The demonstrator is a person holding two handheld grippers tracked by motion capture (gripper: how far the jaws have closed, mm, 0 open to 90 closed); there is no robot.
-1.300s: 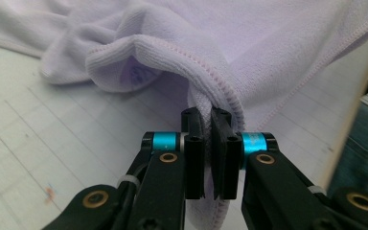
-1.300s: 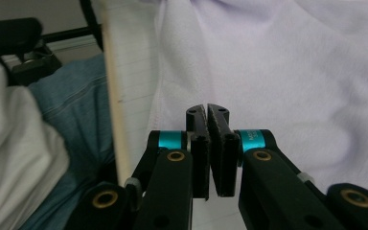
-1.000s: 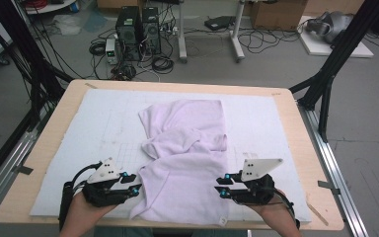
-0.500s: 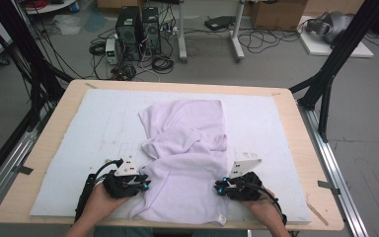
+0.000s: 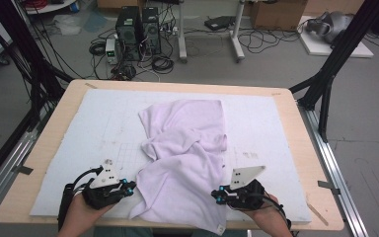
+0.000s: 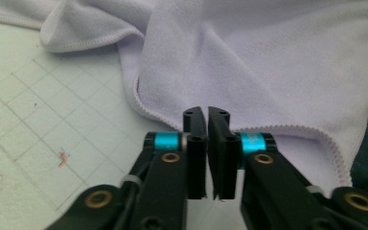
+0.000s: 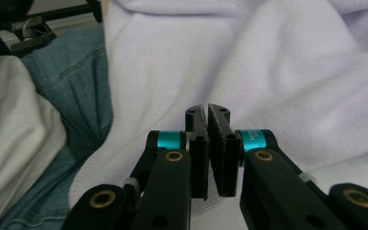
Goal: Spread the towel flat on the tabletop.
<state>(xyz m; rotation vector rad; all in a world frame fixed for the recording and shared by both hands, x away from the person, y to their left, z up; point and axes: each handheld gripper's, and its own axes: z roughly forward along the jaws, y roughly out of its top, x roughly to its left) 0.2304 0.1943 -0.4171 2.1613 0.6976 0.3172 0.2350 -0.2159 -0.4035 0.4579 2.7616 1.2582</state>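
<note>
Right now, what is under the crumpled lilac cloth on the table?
Under the crumpled lilac microfibre cloth lies the white gridded mat on the wooden table. The cloth's near edge hangs past the table over blue denim. Anything beneath its folds is covered.

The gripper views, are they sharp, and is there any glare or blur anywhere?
Left gripper view: towel hem and mat grid fairly crisp, soft even light, no glare. Right gripper view: cloth slightly soft, jeans at the left dim. High view: evenly lit, somewhat grainy.
</note>
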